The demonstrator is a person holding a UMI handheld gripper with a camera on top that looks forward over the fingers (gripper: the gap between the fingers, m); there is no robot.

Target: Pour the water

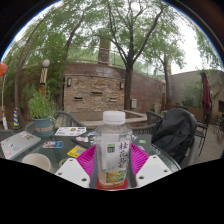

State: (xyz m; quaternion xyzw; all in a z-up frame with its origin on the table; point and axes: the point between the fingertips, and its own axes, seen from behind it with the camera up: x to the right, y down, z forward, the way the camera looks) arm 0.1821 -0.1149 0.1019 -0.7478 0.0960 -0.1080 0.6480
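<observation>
The water bottle is clear plastic with a white cap and a white label with green and red print. It's standing upright right between the gripper fingers, pink pads on both sides of it.
</observation>
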